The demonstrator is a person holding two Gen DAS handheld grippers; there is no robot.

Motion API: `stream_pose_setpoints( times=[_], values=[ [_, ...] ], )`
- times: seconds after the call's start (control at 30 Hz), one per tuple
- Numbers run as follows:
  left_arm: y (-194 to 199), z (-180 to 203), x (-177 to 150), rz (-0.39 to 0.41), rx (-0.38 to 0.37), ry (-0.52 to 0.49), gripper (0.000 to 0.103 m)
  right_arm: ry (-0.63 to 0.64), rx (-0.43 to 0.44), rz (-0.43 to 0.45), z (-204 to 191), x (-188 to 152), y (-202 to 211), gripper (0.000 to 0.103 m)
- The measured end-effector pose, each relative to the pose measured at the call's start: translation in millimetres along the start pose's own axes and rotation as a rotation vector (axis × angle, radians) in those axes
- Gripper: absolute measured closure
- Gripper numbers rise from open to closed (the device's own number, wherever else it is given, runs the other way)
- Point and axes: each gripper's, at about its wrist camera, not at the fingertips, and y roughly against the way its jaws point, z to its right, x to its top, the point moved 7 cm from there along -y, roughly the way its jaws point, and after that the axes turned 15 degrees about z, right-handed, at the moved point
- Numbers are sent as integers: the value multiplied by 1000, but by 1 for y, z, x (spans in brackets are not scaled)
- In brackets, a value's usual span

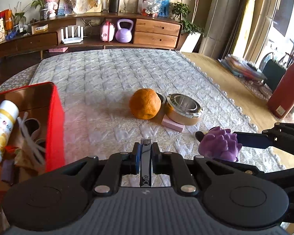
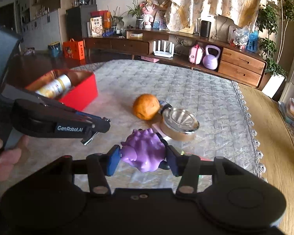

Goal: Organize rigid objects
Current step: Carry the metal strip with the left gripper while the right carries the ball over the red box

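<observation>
Above the quilted bed [image 1: 115, 74], we have the left tool [image 1: 146, 156] clamped on a nail clipper [image 1: 146, 162] and the right tool [image 2: 143, 160] gripping a purple toy [image 2: 145, 150], both lifted clear, likely for the red box [image 1: 54, 121] alongside

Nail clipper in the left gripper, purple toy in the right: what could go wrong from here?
1. The nail clipper is thin and smooth; the left gripper could let it slide out.
2. The right gripper holds the bumpy purple toy by its sides; it may twist.
3. The red box already holds a bottle and clutter, so drops could bounce out.
</observation>
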Motion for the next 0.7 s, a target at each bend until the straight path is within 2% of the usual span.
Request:
stream_pose_setpoints(
  times=[0.33, 0.7],
  values=[
    [46, -26, 17, 47, 7, 35, 92, 36, 27, 29, -39, 30, 7, 52],
    [83, -93, 28, 83, 83, 73, 92, 44, 102, 62, -88, 66, -14, 52]
  ],
)
